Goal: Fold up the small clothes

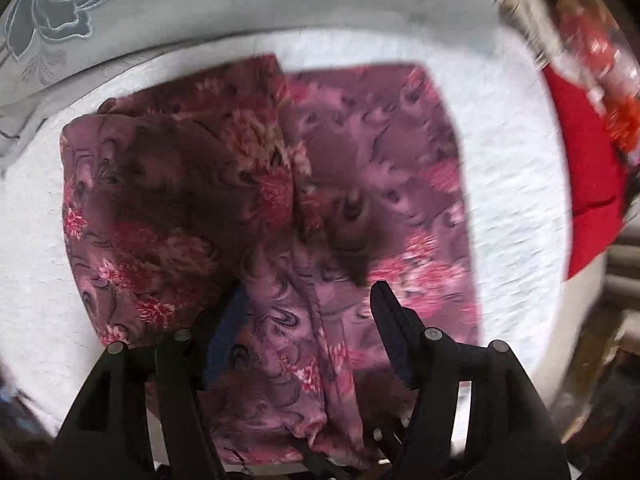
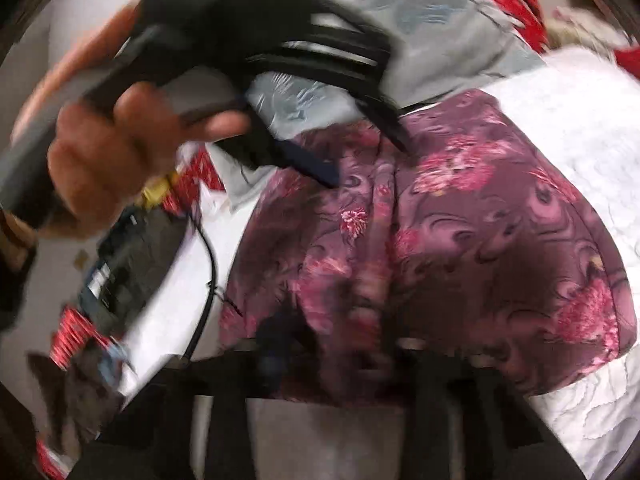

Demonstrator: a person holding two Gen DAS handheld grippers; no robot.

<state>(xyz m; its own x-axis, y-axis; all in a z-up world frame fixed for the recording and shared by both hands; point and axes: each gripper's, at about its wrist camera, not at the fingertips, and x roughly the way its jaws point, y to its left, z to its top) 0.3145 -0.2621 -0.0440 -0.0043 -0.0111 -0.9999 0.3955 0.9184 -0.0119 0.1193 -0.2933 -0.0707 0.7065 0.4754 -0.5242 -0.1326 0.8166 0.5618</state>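
A purple garment with pink flowers lies partly folded on a white quilted surface. My left gripper hovers open over its near edge, with cloth lying between the fingers; the left finger is half hidden by a fold. In the right wrist view the same garment fills the middle. The left gripper shows there from the side, held by a hand, fingertips spread on the cloth. My right gripper's own fingers are blurred at the bottom edge, with cloth over them.
A grey embroidered pillow lies behind the garment. Red fabric lies at the right. In the right wrist view, a dark device with a black cable sits at the left on the white surface.
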